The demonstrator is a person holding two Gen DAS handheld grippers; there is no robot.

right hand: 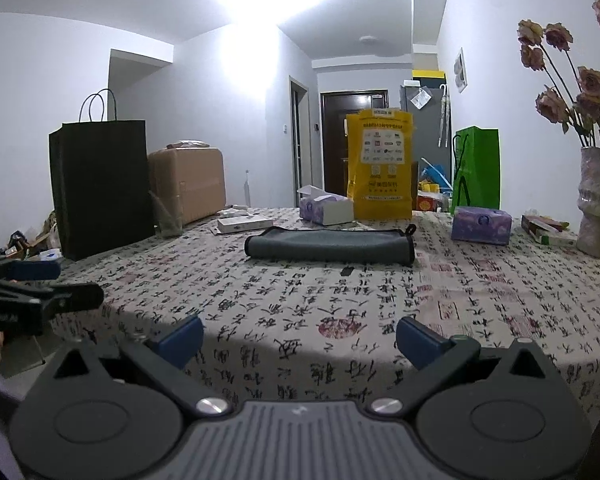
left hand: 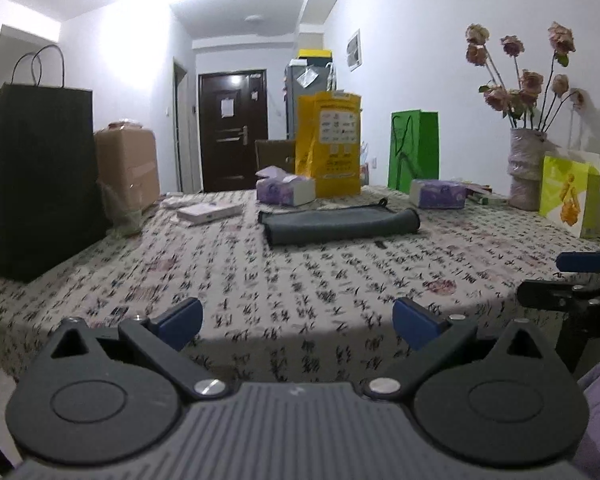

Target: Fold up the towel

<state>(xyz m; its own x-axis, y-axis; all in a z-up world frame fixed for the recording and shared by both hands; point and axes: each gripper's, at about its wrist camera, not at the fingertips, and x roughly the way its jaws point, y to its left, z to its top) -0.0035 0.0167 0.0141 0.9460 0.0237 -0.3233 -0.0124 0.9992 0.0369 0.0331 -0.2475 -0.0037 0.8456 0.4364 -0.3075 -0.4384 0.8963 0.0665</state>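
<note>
A dark grey towel (left hand: 340, 222) lies folded into a long flat strip on the patterned tablecloth (left hand: 300, 280), far across the table; it also shows in the right wrist view (right hand: 332, 245). My left gripper (left hand: 298, 320) is open and empty at the table's near edge, well short of the towel. My right gripper (right hand: 300, 338) is open and empty, also at the near edge. The right gripper shows at the right of the left wrist view (left hand: 572, 280), and the left gripper shows at the left of the right wrist view (right hand: 40, 284).
A black paper bag (left hand: 40, 176) and a cardboard box (left hand: 128, 168) stand at the left. Two tissue boxes (left hand: 286, 190) (left hand: 438, 194), a yellow bag (left hand: 330, 144), a green bag (left hand: 414, 150), a vase of flowers (left hand: 526, 164) and a flat white box (left hand: 210, 212) line the far side.
</note>
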